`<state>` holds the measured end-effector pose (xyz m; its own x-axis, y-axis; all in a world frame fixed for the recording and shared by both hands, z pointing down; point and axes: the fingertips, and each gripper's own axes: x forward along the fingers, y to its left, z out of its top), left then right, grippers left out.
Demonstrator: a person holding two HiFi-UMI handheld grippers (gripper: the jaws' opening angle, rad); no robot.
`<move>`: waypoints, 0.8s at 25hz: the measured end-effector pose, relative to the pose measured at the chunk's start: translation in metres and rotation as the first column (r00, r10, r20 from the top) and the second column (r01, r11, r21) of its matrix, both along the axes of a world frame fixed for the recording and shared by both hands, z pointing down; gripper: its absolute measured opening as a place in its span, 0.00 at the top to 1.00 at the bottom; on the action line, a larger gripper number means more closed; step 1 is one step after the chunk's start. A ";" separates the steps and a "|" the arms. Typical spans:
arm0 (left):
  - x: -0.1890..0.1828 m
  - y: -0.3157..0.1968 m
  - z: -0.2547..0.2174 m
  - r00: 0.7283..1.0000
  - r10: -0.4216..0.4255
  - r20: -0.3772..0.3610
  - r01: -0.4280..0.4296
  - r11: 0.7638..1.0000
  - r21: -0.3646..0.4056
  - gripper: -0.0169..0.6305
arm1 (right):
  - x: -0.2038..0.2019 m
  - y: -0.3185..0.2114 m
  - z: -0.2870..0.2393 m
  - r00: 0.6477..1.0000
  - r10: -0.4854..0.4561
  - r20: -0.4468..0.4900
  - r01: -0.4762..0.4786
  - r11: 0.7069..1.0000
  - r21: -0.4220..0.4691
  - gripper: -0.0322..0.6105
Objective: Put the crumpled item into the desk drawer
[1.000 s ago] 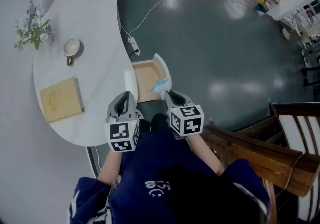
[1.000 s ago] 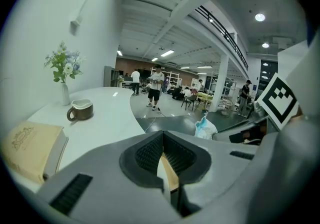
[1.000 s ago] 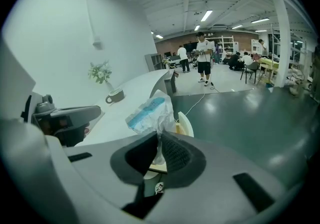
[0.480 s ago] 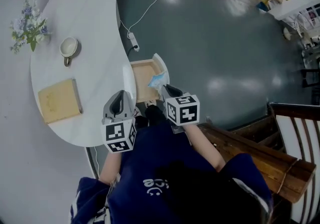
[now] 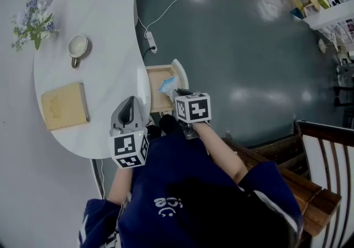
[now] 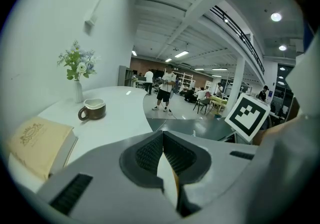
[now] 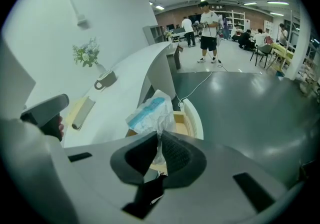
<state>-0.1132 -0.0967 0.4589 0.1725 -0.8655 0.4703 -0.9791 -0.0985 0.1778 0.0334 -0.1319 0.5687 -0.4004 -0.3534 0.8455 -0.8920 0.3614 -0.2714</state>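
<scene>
Moved left since the earlier frame, the right gripper [image 5: 176, 92] pinches the crumpled white-and-blue wrapper [image 5: 168, 83] in nearly closed jaws above the open wooden desk drawer [image 5: 156, 95]. The left gripper [image 6: 162, 155] has its jaws together, empty. An off-centre release risks snagging the drawer's right rim.

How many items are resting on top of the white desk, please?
3. A vase of flowers stands at the far left of the desk, a mug sits just right of it, and a tan book lies nearer the person. None appears hidden.
</scene>
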 end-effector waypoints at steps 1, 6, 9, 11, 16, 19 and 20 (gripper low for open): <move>0.000 0.001 0.000 1.000 -0.001 0.001 0.001 1.000 -0.002 0.97 | -0.002 -0.002 0.004 1.000 -0.002 -0.001 0.002 1.000 -0.011 0.89; -0.002 0.004 0.000 1.000 -0.012 0.015 0.012 1.000 -0.017 0.97 | -0.008 -0.012 0.027 1.000 0.002 -0.004 -0.002 0.998 -0.070 0.89; -0.008 0.004 0.002 0.999 -0.026 0.025 0.026 0.999 -0.022 0.97 | -0.012 -0.016 0.042 1.000 0.008 -0.007 -0.008 0.994 -0.104 0.89; -0.010 0.004 0.000 0.999 -0.032 0.034 0.032 0.999 -0.023 0.97 | -0.014 -0.019 0.051 1.000 0.013 -0.011 -0.014 0.992 -0.126 0.89; -0.013 0.003 -0.006 0.998 -0.041 0.042 0.042 0.999 -0.026 0.97 | -0.017 -0.024 0.075 0.999 0.010 -0.032 -0.016 0.982 -0.188 0.89; -0.017 0.005 -0.005 0.997 -0.052 0.052 0.054 0.998 -0.034 0.97 | -0.018 -0.027 0.085 0.999 0.004 -0.053 -0.015 0.979 -0.204 0.89; -0.019 0.006 -0.003 0.997 -0.055 0.059 0.058 0.998 -0.039 0.97 | -0.018 -0.028 0.089 0.998 0.000 -0.064 -0.014 0.978 -0.207 0.89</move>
